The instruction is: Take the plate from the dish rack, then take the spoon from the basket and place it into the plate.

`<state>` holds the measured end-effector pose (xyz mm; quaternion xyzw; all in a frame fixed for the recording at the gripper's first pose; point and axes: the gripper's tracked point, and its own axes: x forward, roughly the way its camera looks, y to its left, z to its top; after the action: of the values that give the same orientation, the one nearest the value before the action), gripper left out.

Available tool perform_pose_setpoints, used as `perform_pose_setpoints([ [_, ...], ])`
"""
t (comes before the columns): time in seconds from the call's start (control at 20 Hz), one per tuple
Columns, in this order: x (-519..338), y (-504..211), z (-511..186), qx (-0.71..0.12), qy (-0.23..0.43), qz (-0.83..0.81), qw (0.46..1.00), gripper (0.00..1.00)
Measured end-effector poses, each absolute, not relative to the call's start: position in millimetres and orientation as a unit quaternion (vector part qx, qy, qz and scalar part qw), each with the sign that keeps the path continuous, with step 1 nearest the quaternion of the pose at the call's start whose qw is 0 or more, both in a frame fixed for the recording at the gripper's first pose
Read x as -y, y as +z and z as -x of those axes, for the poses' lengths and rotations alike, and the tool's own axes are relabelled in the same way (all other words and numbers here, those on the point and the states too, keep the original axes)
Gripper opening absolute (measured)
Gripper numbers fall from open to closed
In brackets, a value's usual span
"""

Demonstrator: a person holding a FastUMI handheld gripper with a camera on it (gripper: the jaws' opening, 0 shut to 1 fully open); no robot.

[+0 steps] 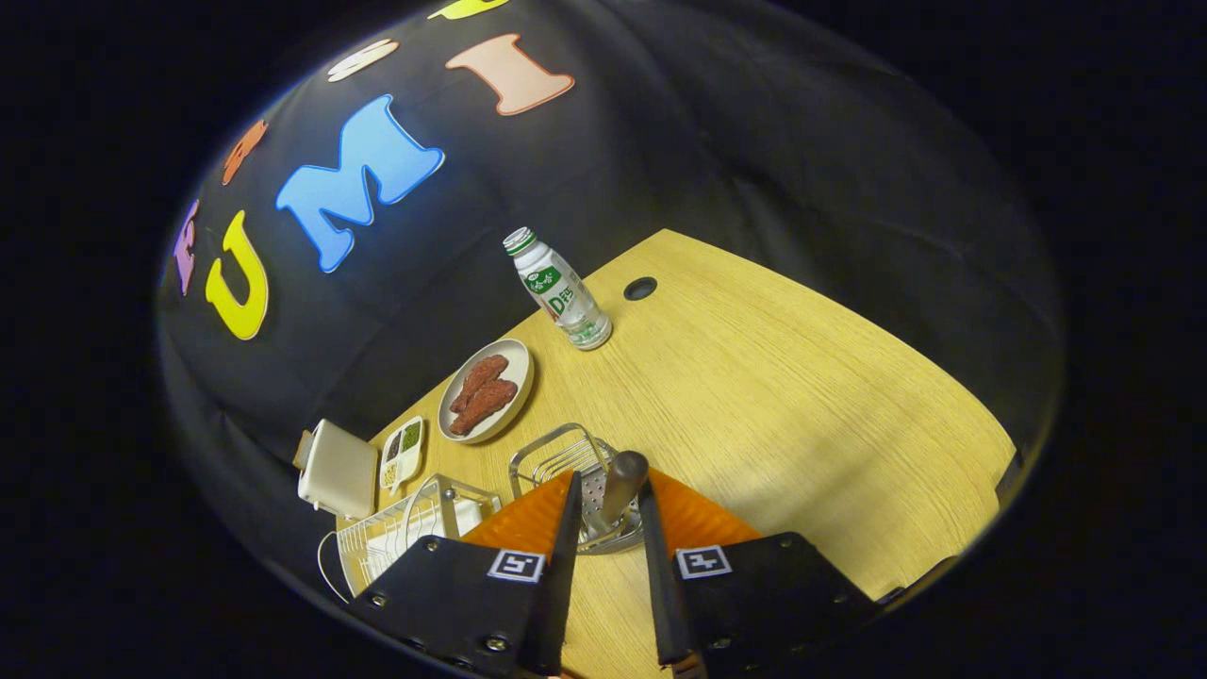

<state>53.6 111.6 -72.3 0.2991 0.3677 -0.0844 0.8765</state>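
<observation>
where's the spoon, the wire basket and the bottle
spoon [622,486]: gripper view, on its handle between the fingers
wire basket [552,455]: gripper view, on its wire rim
bottle [558,290]: gripper view, on its label

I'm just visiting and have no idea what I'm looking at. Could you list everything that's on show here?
Table: one, light wood, with a dark round hole near the far edge.
Bottle: one, white with a green label and cap, upright beside the hole.
Plate: one, white, holding two brown food pieces, nearer than the bottle.
Small tray: one, white, green and pale fillings, beside the plate.
Boxy item: one, cream, at the table's edge.
Dish rack: one, white wire, beside the tool.
Basket: one, metal wire, just ahead of the tool.
Spoon: one, metallic, handle between the fingers.
Tool: one, fingers either side of the spoon handle; whether they press it is unclear.
</observation>
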Motion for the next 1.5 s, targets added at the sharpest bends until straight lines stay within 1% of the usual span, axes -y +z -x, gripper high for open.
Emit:
perform_pose_setpoints([
  [0.05, -113.8, -65.3, -56.8, -0.368, -0.075, -0.303, 0.876, 0.11],
  [0.45, -108.9, -47.0, -65.7, -0.359, -0.066, -0.281, 0.888, 0.11],
  [0.9, -101.3, 20.0, -71.1, -0.32, -0.044, -0.254, 0.912, 0.11],
  [1.2, -131.7, 72.2, -48.2, -0.294, 0.006, -0.245, 0.924, 0.11],
  [1.5, -206.6, 92.0, 2.6, -0.306, 0.089, -0.225, 0.921, 0.11],
])
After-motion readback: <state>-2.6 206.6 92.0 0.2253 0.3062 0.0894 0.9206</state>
